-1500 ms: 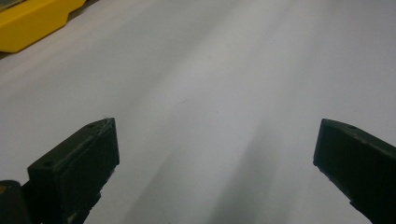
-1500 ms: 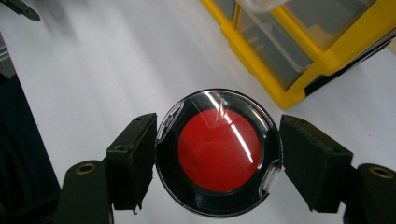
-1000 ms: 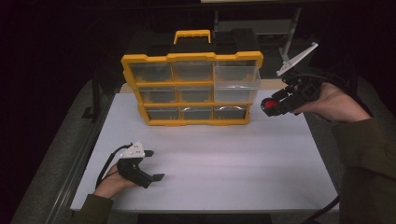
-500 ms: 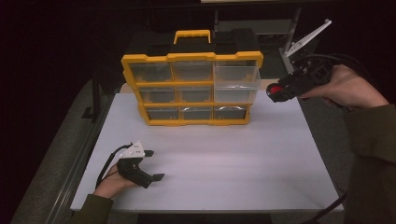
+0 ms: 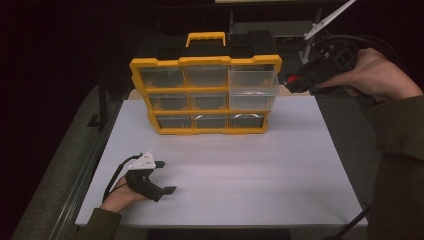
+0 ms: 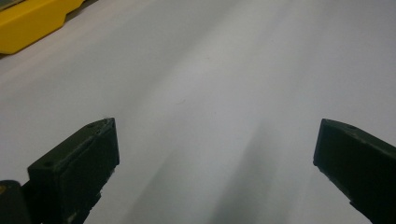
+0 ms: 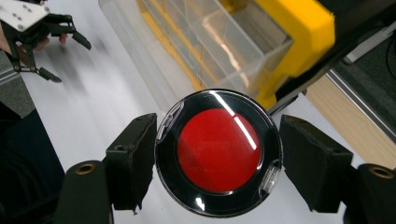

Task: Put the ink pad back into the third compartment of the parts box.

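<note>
While the white table top (image 5: 260, 190) lies mostly bare under the high view, a yellow and black organiser cabinet (image 5: 205, 95) stands at its far edge, with three rows of small clear drawers and a carry handle on top. The top right drawer (image 5: 252, 90) is pulled out toward the near side, well past the cabinet's front, and looks empty as far as the pictures tell; the other drawers sit flush.

At the far right, a person's right hand holds the right gripper (image 5: 296, 84) in the air just beside the open drawer's right end. Its jaws are closed on a small round container (image 7: 218, 151), black-rimmed with a red centre under a clear lid, and the pads press on its left and right sides. In the right gripper view the container hangs in front of the open drawer's clear corner, not yet over it.

At the near left, the left hand rests on the table top with the left gripper (image 5: 161, 176), whose jaws stand wide apart with nothing between them. It points right, well apart from the cabinet.

Judged from this, the drawer is already open and the container already picked up. What seems left is to carry it over the drawer, set it inside, release it, and probably push the drawer shut.
</note>
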Demonstrator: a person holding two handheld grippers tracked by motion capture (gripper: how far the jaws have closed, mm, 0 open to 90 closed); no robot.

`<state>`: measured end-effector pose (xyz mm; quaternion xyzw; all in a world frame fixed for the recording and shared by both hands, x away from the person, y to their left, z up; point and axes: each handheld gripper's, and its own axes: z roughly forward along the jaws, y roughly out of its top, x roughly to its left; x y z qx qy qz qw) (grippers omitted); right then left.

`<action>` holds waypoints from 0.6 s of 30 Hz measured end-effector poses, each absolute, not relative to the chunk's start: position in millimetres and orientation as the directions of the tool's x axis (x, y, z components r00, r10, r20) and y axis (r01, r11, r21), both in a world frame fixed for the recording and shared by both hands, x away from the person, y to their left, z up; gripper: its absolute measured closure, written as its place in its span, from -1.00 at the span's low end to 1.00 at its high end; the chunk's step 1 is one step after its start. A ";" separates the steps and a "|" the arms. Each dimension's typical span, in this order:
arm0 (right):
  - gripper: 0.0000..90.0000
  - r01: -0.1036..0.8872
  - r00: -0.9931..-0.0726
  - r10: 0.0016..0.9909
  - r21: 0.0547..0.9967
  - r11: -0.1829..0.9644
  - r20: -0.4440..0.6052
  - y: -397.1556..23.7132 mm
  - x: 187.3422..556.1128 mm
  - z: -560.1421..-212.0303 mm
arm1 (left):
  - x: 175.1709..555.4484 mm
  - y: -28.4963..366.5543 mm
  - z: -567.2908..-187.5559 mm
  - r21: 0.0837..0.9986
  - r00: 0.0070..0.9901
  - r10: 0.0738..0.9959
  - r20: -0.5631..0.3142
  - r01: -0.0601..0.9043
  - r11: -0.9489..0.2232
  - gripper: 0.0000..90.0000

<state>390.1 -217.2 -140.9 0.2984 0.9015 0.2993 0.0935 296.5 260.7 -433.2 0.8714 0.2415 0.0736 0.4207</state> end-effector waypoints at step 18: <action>-0.36 0.456 -0.824 0.567 0.620 0.639 0.022 -170.4 418.5 -135.4 | 295.7 261.3 -432.5 0.769 0.872 0.483 -0.076 0.360 -0.529 -1.00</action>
